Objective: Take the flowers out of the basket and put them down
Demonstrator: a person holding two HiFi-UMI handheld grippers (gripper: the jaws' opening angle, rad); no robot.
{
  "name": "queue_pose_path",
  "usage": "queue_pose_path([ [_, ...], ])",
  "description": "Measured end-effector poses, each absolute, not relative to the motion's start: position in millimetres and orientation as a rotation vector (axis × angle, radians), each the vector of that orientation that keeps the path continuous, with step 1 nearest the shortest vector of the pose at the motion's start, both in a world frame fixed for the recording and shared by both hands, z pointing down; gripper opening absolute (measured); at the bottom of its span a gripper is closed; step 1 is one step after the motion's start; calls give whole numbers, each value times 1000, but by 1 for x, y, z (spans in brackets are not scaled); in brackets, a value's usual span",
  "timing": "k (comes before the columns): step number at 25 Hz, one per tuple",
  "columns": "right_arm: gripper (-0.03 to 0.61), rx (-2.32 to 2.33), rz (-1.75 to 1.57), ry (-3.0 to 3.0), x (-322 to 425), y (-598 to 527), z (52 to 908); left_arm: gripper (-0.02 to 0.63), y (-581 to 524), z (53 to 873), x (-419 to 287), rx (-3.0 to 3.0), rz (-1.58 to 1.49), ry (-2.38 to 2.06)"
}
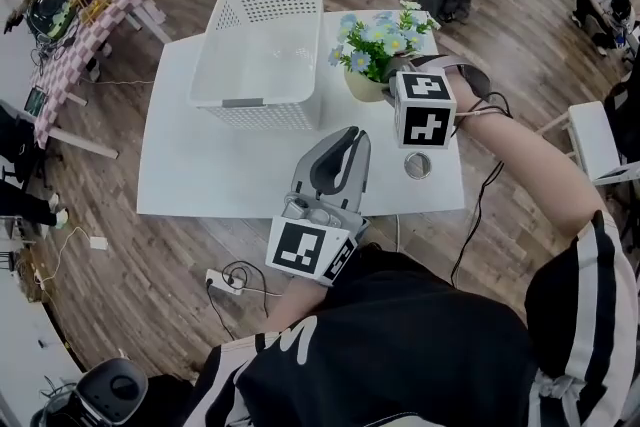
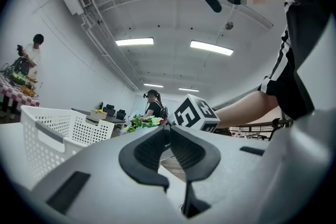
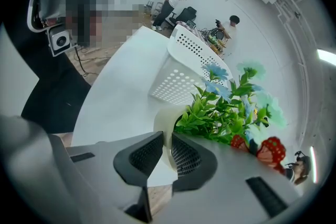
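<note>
Just right of the basket [image 1: 262, 45], at the far right of the table [image 1: 200, 175], your right gripper [image 3: 167, 147] has its jaws pinched nearly together on the rim of the pot [image 3: 164, 120]. The flowers [image 3: 231, 99] stand upright in it, outside the basket. Whether the pot touches the table cannot be told. Your left gripper [image 2: 169, 131] hovers over the table's near edge, jaws closed together on nothing.

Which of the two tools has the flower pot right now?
The right tool: its jaws pinch the rim of the flower pot. The left tool is shut on nothing, over the table's near edge.
</note>
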State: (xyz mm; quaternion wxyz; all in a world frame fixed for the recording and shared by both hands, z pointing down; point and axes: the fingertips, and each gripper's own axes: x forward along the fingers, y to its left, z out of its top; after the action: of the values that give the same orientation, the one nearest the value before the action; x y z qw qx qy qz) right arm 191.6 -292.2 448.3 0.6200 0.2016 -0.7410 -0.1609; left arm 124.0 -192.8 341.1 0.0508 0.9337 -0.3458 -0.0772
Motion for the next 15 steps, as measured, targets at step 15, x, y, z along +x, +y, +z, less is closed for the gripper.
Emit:
queue_pose_path([
  [15, 60, 368, -356, -1677, 181, -277, 511, 37, -180, 360, 112, 2803, -193, -1107],
])
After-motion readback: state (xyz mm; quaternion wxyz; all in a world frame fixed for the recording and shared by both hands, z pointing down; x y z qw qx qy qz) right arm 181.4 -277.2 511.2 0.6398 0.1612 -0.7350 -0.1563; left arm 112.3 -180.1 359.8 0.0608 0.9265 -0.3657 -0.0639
